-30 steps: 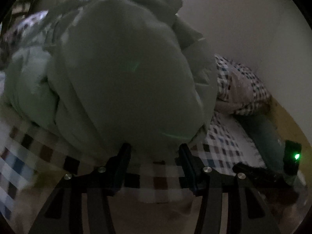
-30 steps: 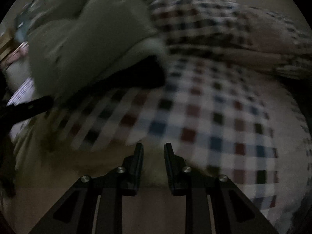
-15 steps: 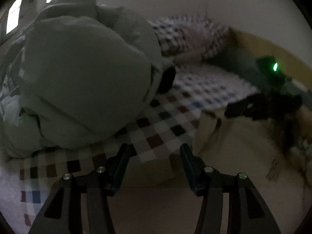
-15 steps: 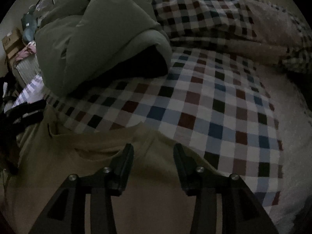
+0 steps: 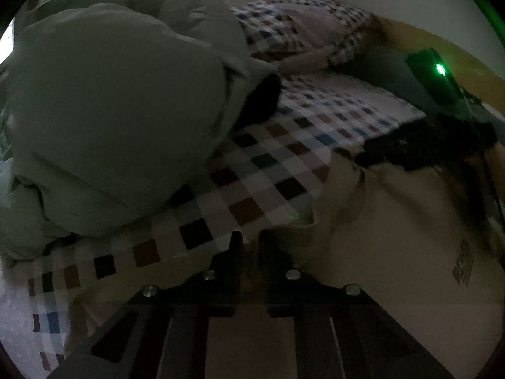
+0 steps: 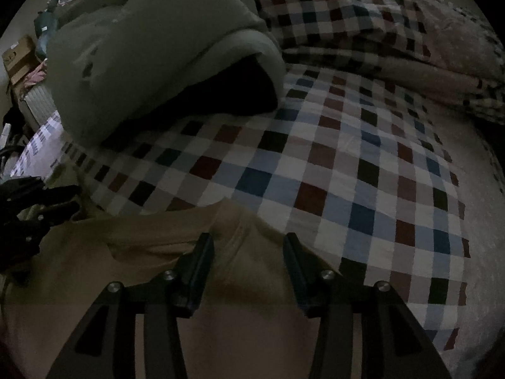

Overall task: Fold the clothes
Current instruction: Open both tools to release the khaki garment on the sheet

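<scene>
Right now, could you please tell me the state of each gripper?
Left gripper: jaws have just been closing, nearly shut on the beige garment's edge.
Right gripper: open over the beige garment's neckline, gripping nothing; jaws have been opening.

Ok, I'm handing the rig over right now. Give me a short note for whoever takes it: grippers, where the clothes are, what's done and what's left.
Left gripper: jaws have just closed, nearly together at the tan shirt's top edge; a real pinch on the cloth cannot be confirmed in the dim picture.
Right gripper: jaws have just been opening and stand apart over the shirt's collar area, not gripping.
The shirt lies spread on the checkered bedsheet, nearest the grippers. The green duvet is bunched behind it, the pillow further back.
Done: shirt laid out; no fold visible.
Left: close the right gripper on the top edge, then fold.
</scene>
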{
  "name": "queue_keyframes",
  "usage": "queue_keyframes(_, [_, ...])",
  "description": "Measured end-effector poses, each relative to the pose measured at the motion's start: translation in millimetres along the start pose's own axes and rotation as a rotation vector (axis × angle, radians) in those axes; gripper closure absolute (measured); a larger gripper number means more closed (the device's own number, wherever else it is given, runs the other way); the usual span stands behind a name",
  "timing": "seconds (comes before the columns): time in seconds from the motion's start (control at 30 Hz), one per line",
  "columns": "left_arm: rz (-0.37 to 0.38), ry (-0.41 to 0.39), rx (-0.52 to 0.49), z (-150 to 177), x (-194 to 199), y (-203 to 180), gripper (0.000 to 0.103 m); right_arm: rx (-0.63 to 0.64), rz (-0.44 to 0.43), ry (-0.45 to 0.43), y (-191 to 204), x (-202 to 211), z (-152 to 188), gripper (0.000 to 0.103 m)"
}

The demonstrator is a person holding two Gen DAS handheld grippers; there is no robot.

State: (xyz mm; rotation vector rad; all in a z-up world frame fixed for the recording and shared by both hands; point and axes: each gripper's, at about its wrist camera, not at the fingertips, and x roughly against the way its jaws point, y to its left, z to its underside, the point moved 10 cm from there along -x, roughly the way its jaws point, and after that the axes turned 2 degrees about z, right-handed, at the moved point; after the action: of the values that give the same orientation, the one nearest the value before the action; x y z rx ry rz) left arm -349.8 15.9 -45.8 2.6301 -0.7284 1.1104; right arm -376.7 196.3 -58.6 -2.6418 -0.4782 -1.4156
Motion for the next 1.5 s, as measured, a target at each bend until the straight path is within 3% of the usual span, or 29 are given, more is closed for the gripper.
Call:
queue_keyframes(0.17, [-0.063,-0.052,0.103,-25.3,-2.4,26.5,0.095,-0.02,-0.003,-0.023,-2.1,-1.1,-0.8,0.054])
queue_keyframes(0.4, [-0.174,-0.003,0.163,-35.7,-27.5,44.2,0.094,-0.023,0.026,-0.049,-5.4,-5.0,-3.1,0.054])
queue_keyframes(0.5, [-0.231,0.053,0.169,-28.0,-40.6,47.8,0.092,-0.026,0.08,-0.08,-9.7,-4.3,-7.1,0.054])
queue_keyframes(0.63, [-0.269,0.061,0.185,-24.7,-42.4,50.5,0.089,-0.072,0.176,-0.114,-25.3,-0.4,-11.9,0.054])
queue_keyframes(0.73, [-0.272,0.062,0.196,-24.1,-38.6,53.7,0.08,-0.104,0.134,-0.08,-28.7,-6.0,-8.4,0.054])
queue_keyframes(0.8, [-0.271,0.079,0.191,-19.5,-39.6,55.6,0.068,-0.114,0.101,-0.057,-29.5,-9.8,-6.3,0.054])
queue_keyframes(0.9, [-0.258,0.09,0.179,-12.9,-41.5,55.1,0.061,-0.094,0.051,-0.024,-27.8,-14.9,-4.4,0.052])
queue_keyframes(1.17, [-0.169,0.043,0.187,-6.5,-35.6,52.1,0.058,0.002,-0.03,-0.072,-21.4,-7.4,-7.7,0.05])
queue_keyframes(1.27, [-0.154,0.045,0.178,-3.0,-34.3,44.9,0.059,0.019,-0.072,-0.114,-12.9,-0.5,-10.6,0.051])
queue_keyframes(1.37, [-0.183,0.053,0.165,-0.7,-35.6,49.4,0.083,0.065,-0.08,-0.091,0.8,-5.3,-6.5,0.05])
queue_keyframes(1.43, [-0.193,0.049,0.171,0.5,-34.2,52.2,0.088,0.122,-0.035,-0.081,6.1,-11.2,-4.1,0.053])
queue_keyframes(1.47, [-0.201,0.046,0.176,1.4,-33.3,53.9,0.091,0.133,-0.027,-0.083,7.8,-11.3,-4.1,0.056])
queue_keyframes(1.5, [-0.214,0.036,0.179,0.5,-31.1,55.2,0.092,0.139,-0.02,-0.087,8.7,-10.2,-5.1,0.079])
